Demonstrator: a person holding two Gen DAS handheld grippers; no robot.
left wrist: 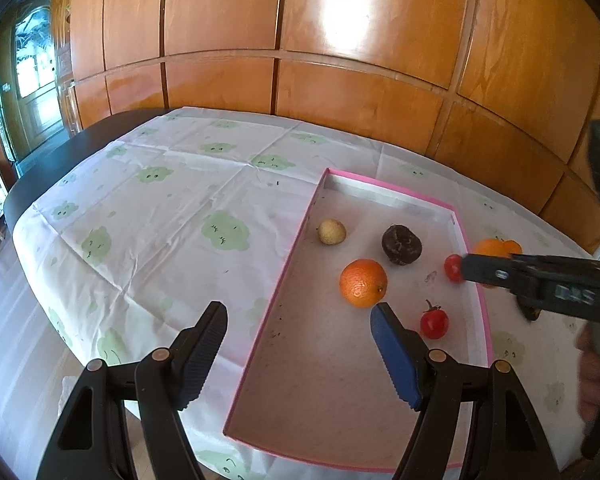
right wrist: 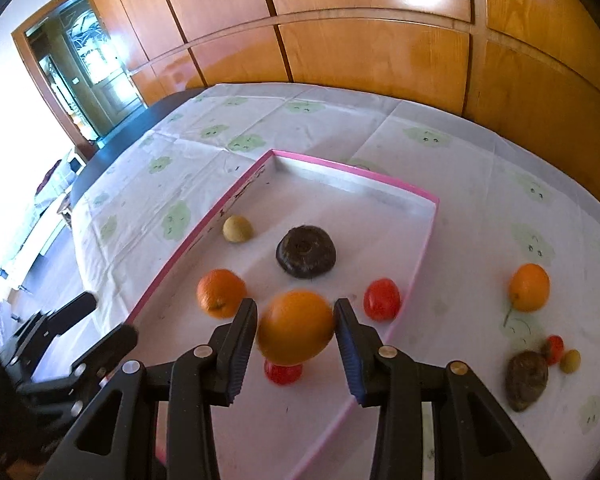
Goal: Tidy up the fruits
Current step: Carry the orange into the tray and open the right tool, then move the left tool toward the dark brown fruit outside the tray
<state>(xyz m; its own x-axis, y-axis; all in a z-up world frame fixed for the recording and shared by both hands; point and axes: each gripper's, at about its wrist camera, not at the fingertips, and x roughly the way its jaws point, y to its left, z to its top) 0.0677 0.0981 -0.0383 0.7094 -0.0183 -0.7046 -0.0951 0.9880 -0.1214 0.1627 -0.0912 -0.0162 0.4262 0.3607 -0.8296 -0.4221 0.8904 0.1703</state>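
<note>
The right gripper (right wrist: 295,326) clamps one orange (right wrist: 296,326) over the pink tray (right wrist: 428,236); the left gripper (left wrist: 298,354) gapes empty. Inside: one orange fruit (right wrist: 221,293) at nine o'clock, two tomatoes (right wrist: 382,299).

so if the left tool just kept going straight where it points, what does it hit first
Probably the bare floor of the pink tray: the open left tool aims between its fingers at empty tray, short of the orange. Depth is uncertain.

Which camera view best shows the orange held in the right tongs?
The right wrist view: the held orange fills the space between the right tongs. The left wrist view shows only a sliver of it behind the tongs.
</note>
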